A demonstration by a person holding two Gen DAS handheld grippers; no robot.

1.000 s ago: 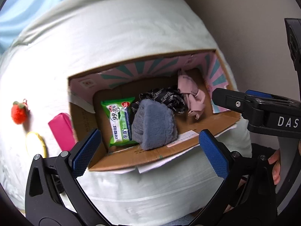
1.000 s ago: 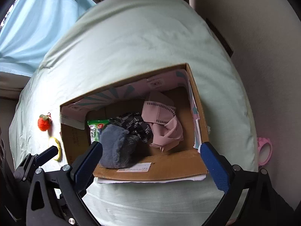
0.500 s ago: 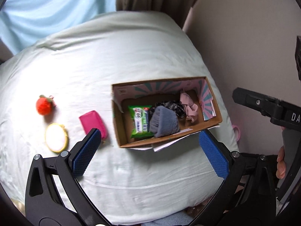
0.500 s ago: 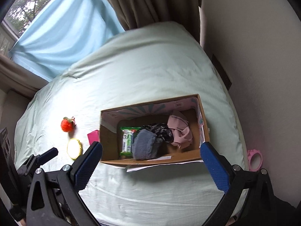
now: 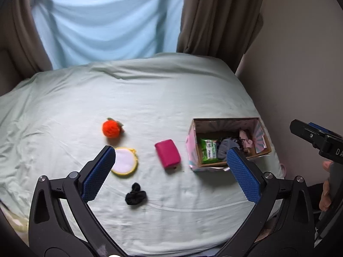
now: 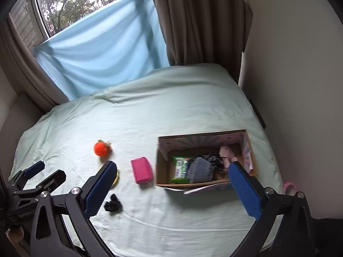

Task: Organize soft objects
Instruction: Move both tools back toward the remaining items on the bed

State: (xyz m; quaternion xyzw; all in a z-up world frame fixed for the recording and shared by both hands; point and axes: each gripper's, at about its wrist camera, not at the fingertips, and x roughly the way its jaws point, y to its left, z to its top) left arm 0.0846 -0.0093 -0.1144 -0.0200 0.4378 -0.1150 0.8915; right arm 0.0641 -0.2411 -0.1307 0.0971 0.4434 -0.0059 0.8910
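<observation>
An open cardboard box (image 5: pixel 194 150) (image 6: pixel 163 172) sits on the right of the bed, holding a green wipes pack (image 5: pixel 208 151) (image 6: pixel 181 169), a grey fuzzy cloth (image 5: pixel 224 147) (image 6: pixel 199 170), a dark patterned fabric (image 6: pixel 213 159) and a pink mask (image 5: pixel 245 139) (image 6: pixel 226 153). Loose on the sheet lie a magenta pouch (image 5: pixel 168 156) (image 6: pixel 141 170), an orange plush fruit (image 5: pixel 110 127) (image 6: pixel 101 148), a yellow-rimmed round pad (image 5: pixel 124 163) and a black scrunchie (image 5: pixel 135 196) (image 6: pixel 113 205). My left gripper (image 5: pixel 171 173) and right gripper (image 6: pixel 171 190) both hang open and empty, well above the bed's near edge.
The pale green bedsheet (image 5: pixel 150 98) spreads wide behind the objects. A wall (image 5: pixel 300 75) runs along the right of the bed, brown curtains (image 5: pixel 214 15) and a blue cloth (image 5: pixel 107 21) at the back. A pink ring-shaped item (image 6: pixel 289 187) lies between bed and wall.
Both grippers have pulled far back and up from the box, so the whole bed, the scrunchie and the window now show. Both stayed open and empty.
</observation>
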